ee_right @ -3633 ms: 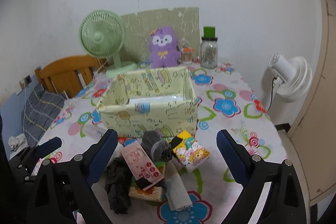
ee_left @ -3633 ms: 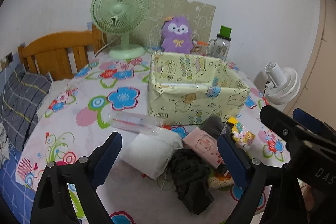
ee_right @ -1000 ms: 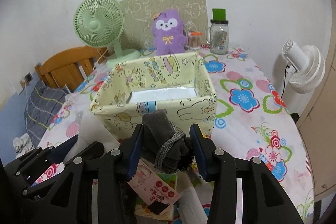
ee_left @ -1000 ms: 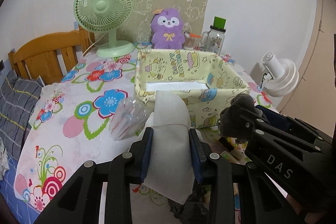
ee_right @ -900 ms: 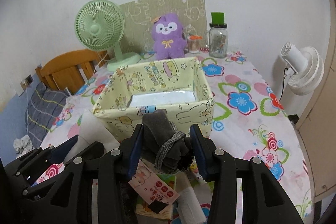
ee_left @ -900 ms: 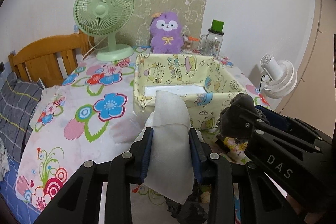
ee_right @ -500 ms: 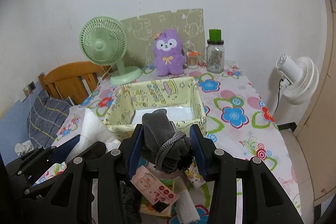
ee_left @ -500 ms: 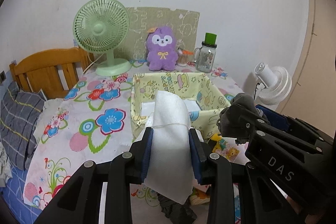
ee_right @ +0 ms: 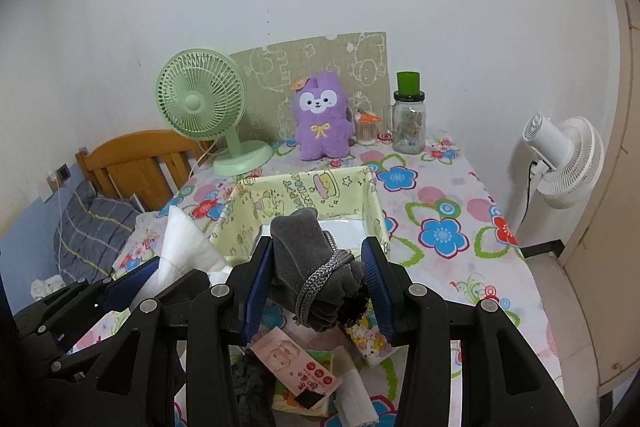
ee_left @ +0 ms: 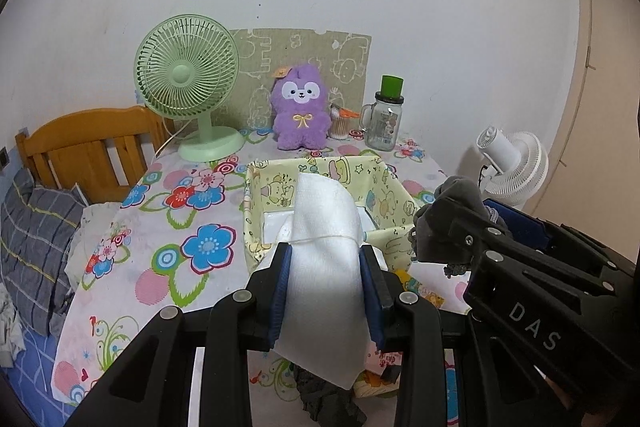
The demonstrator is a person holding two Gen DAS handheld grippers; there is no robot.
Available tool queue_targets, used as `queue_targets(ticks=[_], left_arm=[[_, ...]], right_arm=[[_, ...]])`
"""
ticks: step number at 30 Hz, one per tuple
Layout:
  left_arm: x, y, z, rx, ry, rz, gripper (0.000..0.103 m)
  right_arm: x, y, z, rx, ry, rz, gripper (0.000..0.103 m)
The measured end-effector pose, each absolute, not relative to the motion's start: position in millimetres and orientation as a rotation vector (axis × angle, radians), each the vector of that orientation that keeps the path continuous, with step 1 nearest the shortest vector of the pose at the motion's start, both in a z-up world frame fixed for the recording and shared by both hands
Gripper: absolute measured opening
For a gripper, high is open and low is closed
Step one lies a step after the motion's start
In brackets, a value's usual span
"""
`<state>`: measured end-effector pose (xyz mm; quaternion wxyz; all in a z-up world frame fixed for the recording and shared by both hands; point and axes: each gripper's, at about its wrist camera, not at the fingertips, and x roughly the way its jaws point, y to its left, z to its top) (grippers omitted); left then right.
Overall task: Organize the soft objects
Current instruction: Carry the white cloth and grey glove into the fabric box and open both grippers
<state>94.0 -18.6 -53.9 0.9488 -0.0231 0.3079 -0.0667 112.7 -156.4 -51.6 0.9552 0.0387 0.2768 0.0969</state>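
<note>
1. In our left tool (ee_left: 327,289) we hold a folded white cloth (ee_left: 324,247), pinched between the two blue pads; its top rises above the fingers and its lower corner hangs below them.
2. In our right tool (ee_right: 319,285) we hold a grey rolled bundle (ee_right: 310,259) with a braided cord around it, the pads pressed on both sides.
3. Both tools are raised above the worktop (ee_left: 160,227), side by side, the right one just beside the left.
4. Ahead of both stands the yellow cartoon-print box (ee_right: 308,195), open at the top, with a white sheet on its bottom.
5. Under the tools, on the near part of the worktop, lie a pink packet (ee_right: 298,363), a small cartoon-print pack (ee_right: 370,341), a white roll (ee_right: 356,399) and a dark cloth (ee_left: 332,403).
6. At the far edge of the worktop stand a green fan (ee_left: 188,83), a purple plush toy (ee_left: 300,115), a glass jar with a green lid (ee_left: 386,119) and a patterned board (ee_left: 304,67) against the wall.
7. A white fan (ee_right: 568,159) stands off to the right, and a wooden bed frame (ee_left: 88,143) with a striped grey pillow (ee_left: 32,239) is on the left.
</note>
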Motion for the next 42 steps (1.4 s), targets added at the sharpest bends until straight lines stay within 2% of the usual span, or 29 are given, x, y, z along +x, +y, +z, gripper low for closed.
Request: queue_targets(ticks=[25,42], left_arm=[[158.6,-27.7,-50.7,-0.026,0.606,-0.112,0.034],[216.1,-22.1,-69.2,-0.019,0.664,-0.07,0.034]], right_arm=[[180.9,-153.0,-46.5,0.081,0.552,0.208,0.048],[244.7,-145.3,-68.7,0.103,0.606,0.216,0.048]])
